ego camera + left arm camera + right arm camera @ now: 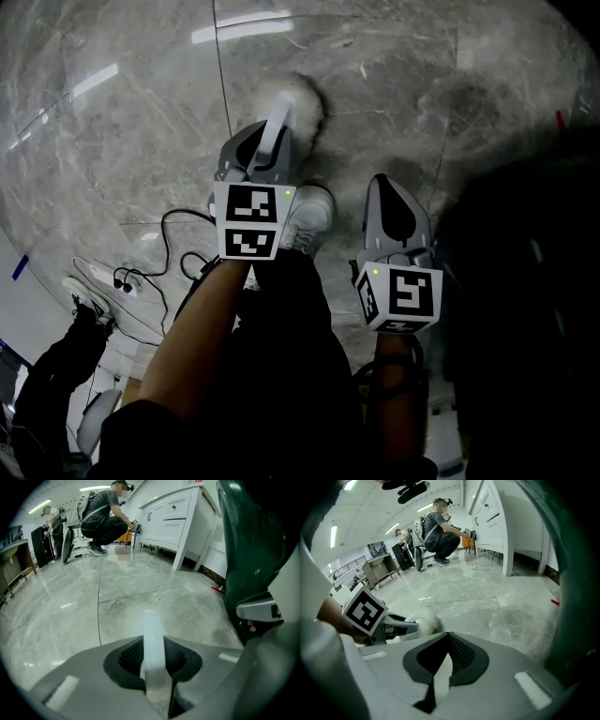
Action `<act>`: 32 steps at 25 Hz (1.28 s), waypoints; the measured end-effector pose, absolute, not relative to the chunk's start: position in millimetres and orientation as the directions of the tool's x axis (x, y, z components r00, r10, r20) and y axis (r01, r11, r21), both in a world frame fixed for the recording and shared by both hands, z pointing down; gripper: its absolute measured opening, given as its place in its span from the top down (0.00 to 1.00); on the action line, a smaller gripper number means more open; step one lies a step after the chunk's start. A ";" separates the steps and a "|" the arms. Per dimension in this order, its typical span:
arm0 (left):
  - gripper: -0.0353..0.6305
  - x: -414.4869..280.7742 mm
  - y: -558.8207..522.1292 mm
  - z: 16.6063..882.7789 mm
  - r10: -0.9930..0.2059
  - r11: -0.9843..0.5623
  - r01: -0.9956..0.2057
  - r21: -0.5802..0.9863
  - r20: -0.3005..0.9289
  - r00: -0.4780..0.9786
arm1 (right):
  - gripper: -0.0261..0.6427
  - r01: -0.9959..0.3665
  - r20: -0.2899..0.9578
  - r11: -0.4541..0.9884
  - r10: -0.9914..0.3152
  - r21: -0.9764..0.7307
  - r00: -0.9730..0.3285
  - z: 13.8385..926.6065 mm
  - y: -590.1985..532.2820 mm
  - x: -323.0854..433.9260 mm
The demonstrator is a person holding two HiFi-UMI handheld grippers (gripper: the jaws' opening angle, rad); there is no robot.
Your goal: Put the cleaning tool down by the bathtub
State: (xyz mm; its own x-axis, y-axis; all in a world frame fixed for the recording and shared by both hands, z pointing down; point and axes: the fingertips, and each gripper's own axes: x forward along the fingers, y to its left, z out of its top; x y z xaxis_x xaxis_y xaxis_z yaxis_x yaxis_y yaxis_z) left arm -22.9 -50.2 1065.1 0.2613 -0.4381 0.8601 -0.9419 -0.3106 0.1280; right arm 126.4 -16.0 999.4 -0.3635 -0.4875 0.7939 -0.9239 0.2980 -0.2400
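The left claw (153,665) is clamped on the white handle of the cleaning tool (298,101). The tool's fluffy head sticks out ahead over the grey marble floor (122,141). The right claw (440,667), just beside it, is closed with nothing between its jaws.

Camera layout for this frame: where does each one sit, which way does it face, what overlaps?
Head view: on the head, steeply down at the marble floor; both forearms, left gripper and right gripper show.
Left gripper view: on that gripper, along jaws shut on the cleaning tool, low across the floor toward a white cabinet.
Right gripper view: along its shut, empty jaws, facing the same way; the left gripper shows at left.
Shared: both gripper views catch the crouching person and the cabinet.
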 end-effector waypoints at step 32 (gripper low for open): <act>0.67 -16.3 -59.2 1039.3 -0.457 -0.390 -0.911 0.136 0.830 0.320 | 0.94 -0.923 0.777 0.306 -0.512 -0.234 -0.367 982.1 -34.0 115.5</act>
